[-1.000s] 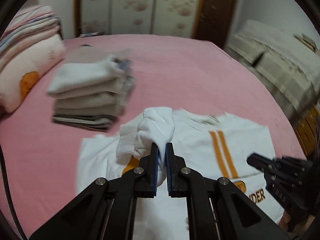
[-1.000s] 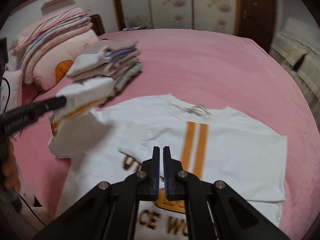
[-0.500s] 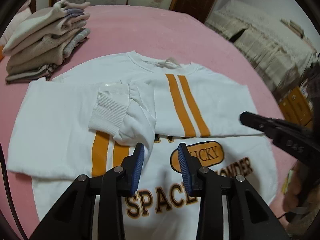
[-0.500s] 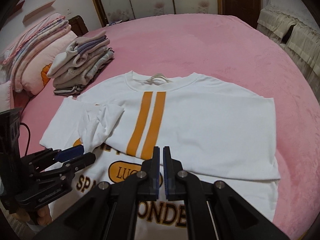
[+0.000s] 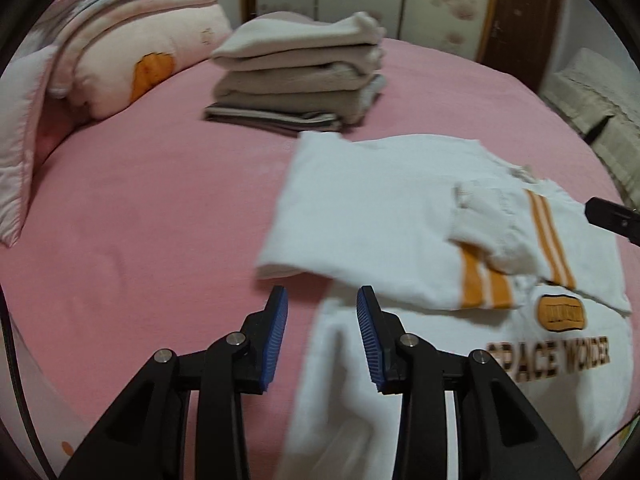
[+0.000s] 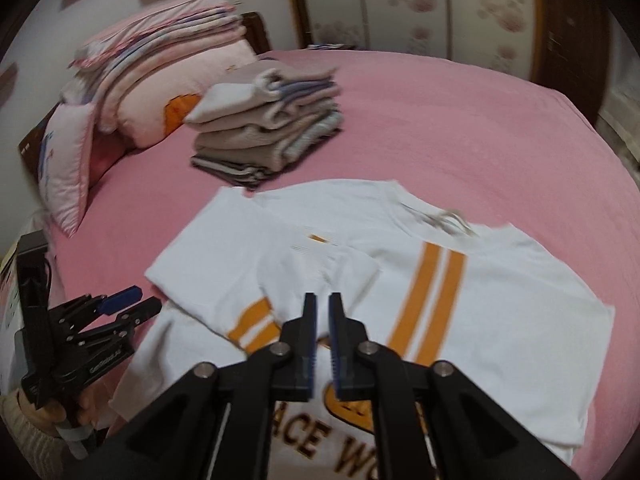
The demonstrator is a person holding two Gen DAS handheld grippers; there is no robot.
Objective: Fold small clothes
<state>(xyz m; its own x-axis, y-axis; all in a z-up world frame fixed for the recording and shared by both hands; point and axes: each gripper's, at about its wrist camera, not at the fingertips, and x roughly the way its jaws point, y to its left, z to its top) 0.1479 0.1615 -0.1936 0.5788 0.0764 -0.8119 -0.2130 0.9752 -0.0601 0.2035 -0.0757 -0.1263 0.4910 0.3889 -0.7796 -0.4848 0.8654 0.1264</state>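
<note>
Left wrist view showed the white shirt point(image 5: 420, 216) lying flat on the pink bed point(image 5: 140, 220), front up, one sleeve point(image 5: 484, 220) folded across the chest. The left gripper point(image 5: 322, 336) stood over the shirt's near side edge, partly open and gripping nothing; cloth lay under one finger only. The right gripper point(image 6: 323, 340) hovered above the shirt's middle, its jaws having just been opening to a narrow gap with nothing between them. Judged risks: a pinch at the edge could catch one layer or the bed cover, dragging the shirt askew; a careless lift could spill the folded sleeve; the shirt's far corner lay just beside the folded stack point(image 5: 300, 76), which a sweep could topple. Blur obscured the near hem and neck label. The shirt's hem was cut off by the fingers in both views.
</note>
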